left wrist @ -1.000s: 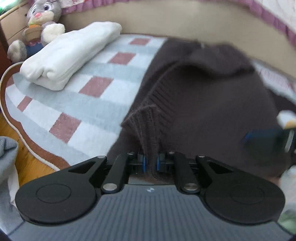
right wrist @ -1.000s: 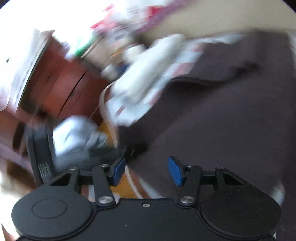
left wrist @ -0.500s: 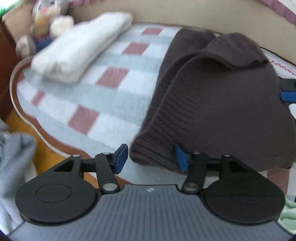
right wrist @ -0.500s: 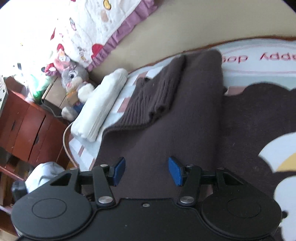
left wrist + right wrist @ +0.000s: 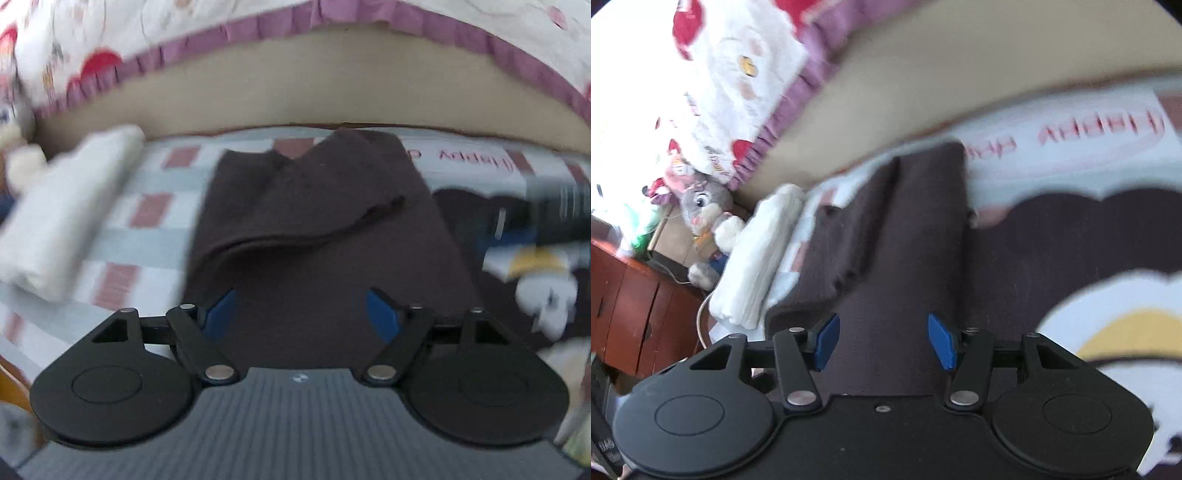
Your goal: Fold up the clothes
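Note:
A dark brown knit sweater lies folded on the patterned rug, a sleeve laid across its upper part. It also shows in the right wrist view. My left gripper is open and empty, just above the sweater's near edge. My right gripper is open and empty over the sweater's near end. The right gripper also shows blurred at the right of the left wrist view.
A folded white garment lies left of the sweater; it also shows in the right wrist view. A grey stuffed rabbit and a red-brown cabinet stand at the left. A bed side rises behind the rug.
My left gripper let go of the sweater's ribbed edge, opened and drew back. The sweater now lies flat and folded. My right gripper stayed open and shifted over the sweater.

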{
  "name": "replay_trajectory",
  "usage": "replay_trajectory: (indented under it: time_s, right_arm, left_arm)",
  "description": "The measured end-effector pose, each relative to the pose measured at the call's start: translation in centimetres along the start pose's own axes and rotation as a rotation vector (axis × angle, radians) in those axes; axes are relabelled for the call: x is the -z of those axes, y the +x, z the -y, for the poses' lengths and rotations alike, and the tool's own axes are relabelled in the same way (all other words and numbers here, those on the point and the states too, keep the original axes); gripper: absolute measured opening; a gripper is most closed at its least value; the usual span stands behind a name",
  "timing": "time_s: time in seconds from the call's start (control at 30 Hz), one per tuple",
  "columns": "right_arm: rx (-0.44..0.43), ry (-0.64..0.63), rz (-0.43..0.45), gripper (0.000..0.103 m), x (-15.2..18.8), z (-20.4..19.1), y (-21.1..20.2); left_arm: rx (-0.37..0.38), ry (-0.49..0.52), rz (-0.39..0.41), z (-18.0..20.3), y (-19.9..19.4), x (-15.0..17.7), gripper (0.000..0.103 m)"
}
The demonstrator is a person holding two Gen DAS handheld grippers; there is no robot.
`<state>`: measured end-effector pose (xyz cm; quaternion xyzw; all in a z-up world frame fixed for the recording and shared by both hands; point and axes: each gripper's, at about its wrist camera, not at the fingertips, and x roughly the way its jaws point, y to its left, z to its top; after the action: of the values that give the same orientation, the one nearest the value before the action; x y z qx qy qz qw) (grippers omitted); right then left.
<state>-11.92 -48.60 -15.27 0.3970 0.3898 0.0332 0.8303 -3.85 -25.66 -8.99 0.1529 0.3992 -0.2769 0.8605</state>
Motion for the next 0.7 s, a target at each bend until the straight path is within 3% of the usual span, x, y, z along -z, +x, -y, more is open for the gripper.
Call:
replay_trajectory:
  time_s: [0.13, 0.27, 0.37, 0.47, 0.53, 0.7]
  right_arm:
    - [0.079, 0.010, -0.038, 0.059, 0.5, 0.8, 1.5]
    - [0.092, 0.048, -0.028, 0.059, 0.2, 1.1, 1.0]
    - [0.063, 0.064, -0.070, 0.060, 0.5, 1.1, 1.2]
    - [0.066, 0.046, -0.103, 0.060, 0.8, 0.6, 1.8]
    - [0.075, 0.050, -0.108, 0.060, 0.9, 0.7, 1.9]
    - [0.079, 0.058, -0.096, 0.060, 0.8, 0.9, 1.9]
  left_arm:
    - [-0.002, 0.056, 0.041, 3.1, 2.7, -1.9, 0.077]
    - [-0.014, 0.152, 0.077, 5.5, 4.8, -3.4, 0.087]
    - [0.009, 0.176, 0.046, 5.6, 6.9, -4.5, 0.089]
    - [-0.001, 0.144, 0.063, 4.3, 7.4, -6.2, 0.012]
    - [-0.056, 0.141, 0.105, 3.3, 6.7, -7.6, 0.010]
    - [-0.264, 0.244, 0.177, 1.6, 6.8, -11.2, 0.011]
